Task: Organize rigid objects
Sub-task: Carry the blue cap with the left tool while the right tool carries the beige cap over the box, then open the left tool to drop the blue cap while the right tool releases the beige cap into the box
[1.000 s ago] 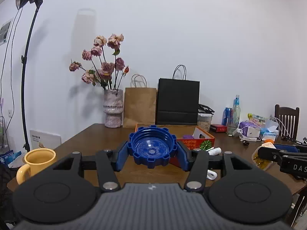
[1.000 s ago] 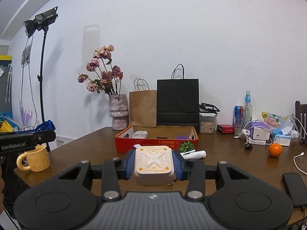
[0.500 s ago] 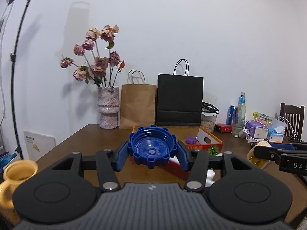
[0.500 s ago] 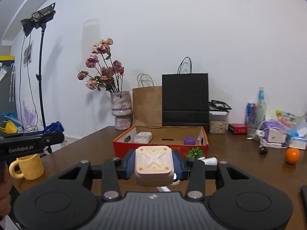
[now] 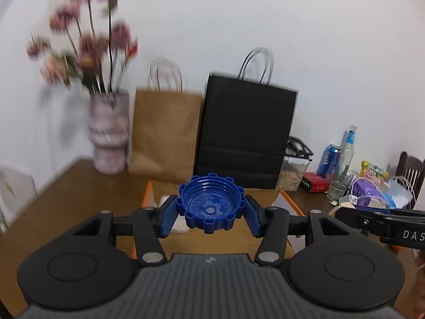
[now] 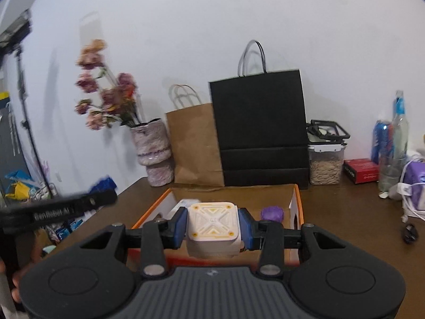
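Note:
My left gripper is shut on a blue ridged screw cap, its hollow side facing the camera. It hangs over the near part of an orange-rimmed cardboard box on the brown table. My right gripper is shut on a white square block with a yellow pattern, held above the same box. Inside the box lie a purple cap and a pale object at the left. The other gripper shows as a dark bar at each view's side.
Behind the box stand a brown paper bag, a black paper bag and a vase of dried flowers. To the right are a lidded grain jar, a red box, a can, a bottle, cables and a wooden chair.
Both grippers have moved forward over the table to the box, which now lies right under them. The yellow mug and the light stand have dropped out of the left view. Grips are unchanged.

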Motion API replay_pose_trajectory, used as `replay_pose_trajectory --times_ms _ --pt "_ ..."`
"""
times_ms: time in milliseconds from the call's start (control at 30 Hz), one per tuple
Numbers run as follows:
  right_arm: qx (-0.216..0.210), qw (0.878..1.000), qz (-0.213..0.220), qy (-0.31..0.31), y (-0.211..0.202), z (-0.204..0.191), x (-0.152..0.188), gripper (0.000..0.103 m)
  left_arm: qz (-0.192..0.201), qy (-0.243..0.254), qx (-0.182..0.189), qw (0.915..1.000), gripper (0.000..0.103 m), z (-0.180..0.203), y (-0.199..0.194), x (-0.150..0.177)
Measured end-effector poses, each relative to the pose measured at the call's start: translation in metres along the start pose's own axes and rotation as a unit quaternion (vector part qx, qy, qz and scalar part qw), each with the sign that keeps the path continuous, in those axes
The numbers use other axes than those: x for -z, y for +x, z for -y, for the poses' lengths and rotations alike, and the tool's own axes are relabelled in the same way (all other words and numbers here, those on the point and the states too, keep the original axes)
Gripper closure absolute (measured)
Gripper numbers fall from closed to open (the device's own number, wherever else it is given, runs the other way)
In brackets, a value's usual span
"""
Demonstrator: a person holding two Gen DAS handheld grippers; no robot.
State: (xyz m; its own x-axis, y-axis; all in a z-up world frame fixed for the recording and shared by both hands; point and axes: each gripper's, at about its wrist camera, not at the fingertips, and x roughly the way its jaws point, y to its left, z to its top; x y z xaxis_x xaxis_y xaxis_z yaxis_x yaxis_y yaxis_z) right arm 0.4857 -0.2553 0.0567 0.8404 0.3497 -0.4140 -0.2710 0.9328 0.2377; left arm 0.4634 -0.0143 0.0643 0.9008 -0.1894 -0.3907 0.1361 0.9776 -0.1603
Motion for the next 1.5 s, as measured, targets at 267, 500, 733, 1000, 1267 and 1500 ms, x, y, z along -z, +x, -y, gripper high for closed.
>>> replay_pose_trajectory --times_ms 267,500,733,1000,1267,1500 --pt "-0.001 0.993 -0.099 0.06 0.143 0.044 -0.027 0.062 -0.089 0.0 -0.006 0.996 0.05 -0.004 0.14 -0.021" --pt "0.005 0.982 -0.154 0.106 0.232 0.067 -0.011 0.062 -0.147 0.044 -0.018 0.988 0.049 -0.002 0.228 0.008" --pt "0.047 0.978 -0.183 0.084 0.284 0.065 -0.006 0.059 -0.167 0.068 -0.034 0.983 0.024 0.0 0.247 0.006" --pt "0.069 0.988 -0.134 0.031 0.235 0.047 -0.026 0.04 -0.143 0.05 -0.049 0.9873 0.021 -0.012 0.222 -0.005" --pt "0.069 0.993 -0.099 -0.005 0.126 0.034 -0.044 0.029 -0.101 0.031 -0.05 0.9931 0.018 -0.016 0.135 -0.029" --pt "0.081 0.994 -0.075 -0.02 0.036 0.024 -0.027 0.025 -0.082 0.04 -0.044 0.9949 0.015 -0.001 0.049 -0.02"
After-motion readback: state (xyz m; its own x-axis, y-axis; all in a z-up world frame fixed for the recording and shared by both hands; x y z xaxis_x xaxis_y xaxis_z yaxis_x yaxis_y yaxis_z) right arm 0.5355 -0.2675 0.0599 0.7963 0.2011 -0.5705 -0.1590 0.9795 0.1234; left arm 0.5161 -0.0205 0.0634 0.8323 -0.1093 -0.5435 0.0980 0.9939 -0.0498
